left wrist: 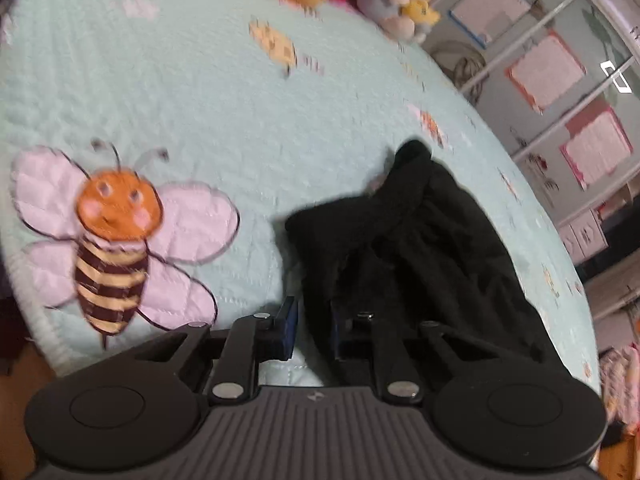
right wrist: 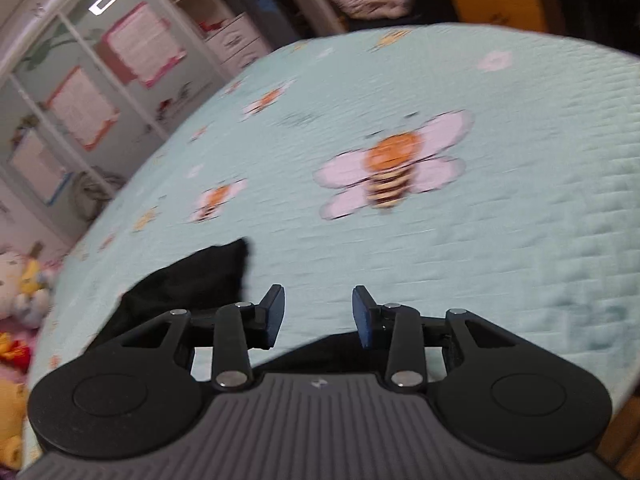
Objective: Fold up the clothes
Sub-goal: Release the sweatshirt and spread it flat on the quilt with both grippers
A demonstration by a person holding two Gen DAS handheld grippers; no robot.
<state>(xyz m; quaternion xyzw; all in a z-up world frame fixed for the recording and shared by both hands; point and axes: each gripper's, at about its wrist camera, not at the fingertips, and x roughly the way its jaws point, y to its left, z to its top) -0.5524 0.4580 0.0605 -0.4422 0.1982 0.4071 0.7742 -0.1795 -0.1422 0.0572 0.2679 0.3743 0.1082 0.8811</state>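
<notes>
The bedspread (left wrist: 200, 92) is pale green and quilted, with a large bee pattern (left wrist: 116, 240) at the left of the left wrist view. Soft toys (left wrist: 400, 4) sit at its far edge.

The black garment (left wrist: 420, 248) lies bunched on the bedspread at the right of that view, its near end reaching the left gripper (left wrist: 314, 332). This claw stands narrowly parted. Black cloth drapes over its right finger; whether cloth is pinched between the pads cannot be told.

In the right wrist view, the garment (right wrist: 192, 280) lies near and left of the right gripper (right wrist: 318, 316). This claw is released, with only bedspread showing between its fingers.

Handling judgement: the garment looks light, soft and limp. It will sag and crumple when lifted, and offers no stiffness for pushing. Take hold at an outer edge or corner, one claw at each end, then spread it flat before folding.
</notes>
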